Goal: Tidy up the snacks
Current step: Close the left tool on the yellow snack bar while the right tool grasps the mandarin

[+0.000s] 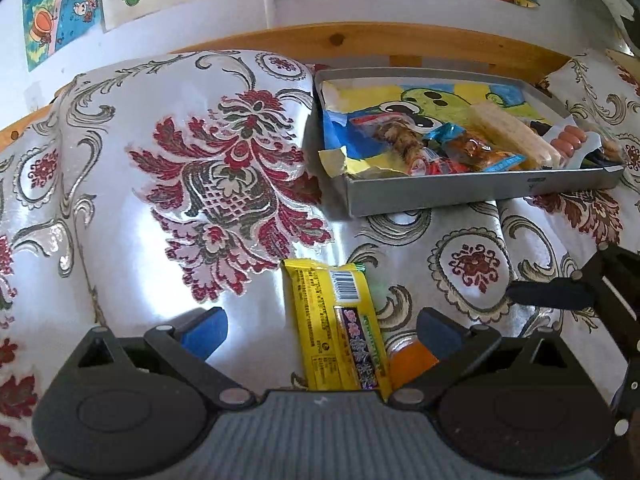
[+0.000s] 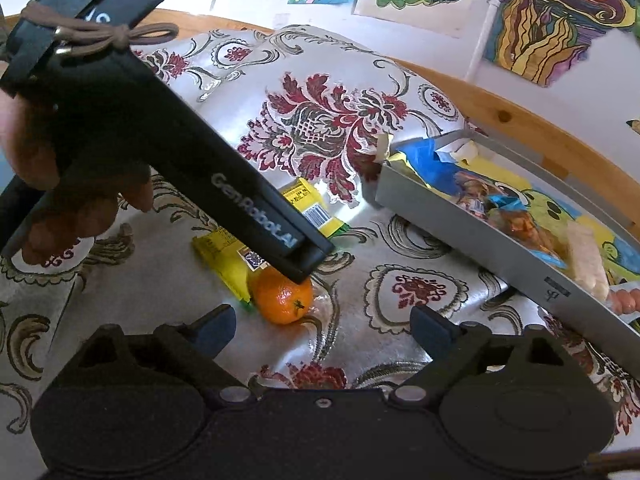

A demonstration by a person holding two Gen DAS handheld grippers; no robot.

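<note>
A yellow snack bar (image 1: 336, 328) lies on the floral cloth between the blue pads of my left gripper (image 1: 322, 334), which stands open around it without touching. An orange (image 1: 412, 360) sits against the bar's right side. In the right wrist view the orange (image 2: 282, 296) lies just ahead of my open right gripper (image 2: 324, 328), which holds nothing. The left gripper's black body (image 2: 180, 152) crosses over the yellow bar (image 2: 224, 252) and hides its middle. A grey tray (image 1: 460, 188) at the right holds several wrapped snacks.
A hand (image 2: 80, 200) grips the left tool at the left edge. The grey tray's wall (image 2: 460, 224) runs diagonally at the right. A wooden rail (image 1: 360, 40) and a wall with drawings stand behind. One right gripper finger (image 1: 552, 294) reaches in from the right.
</note>
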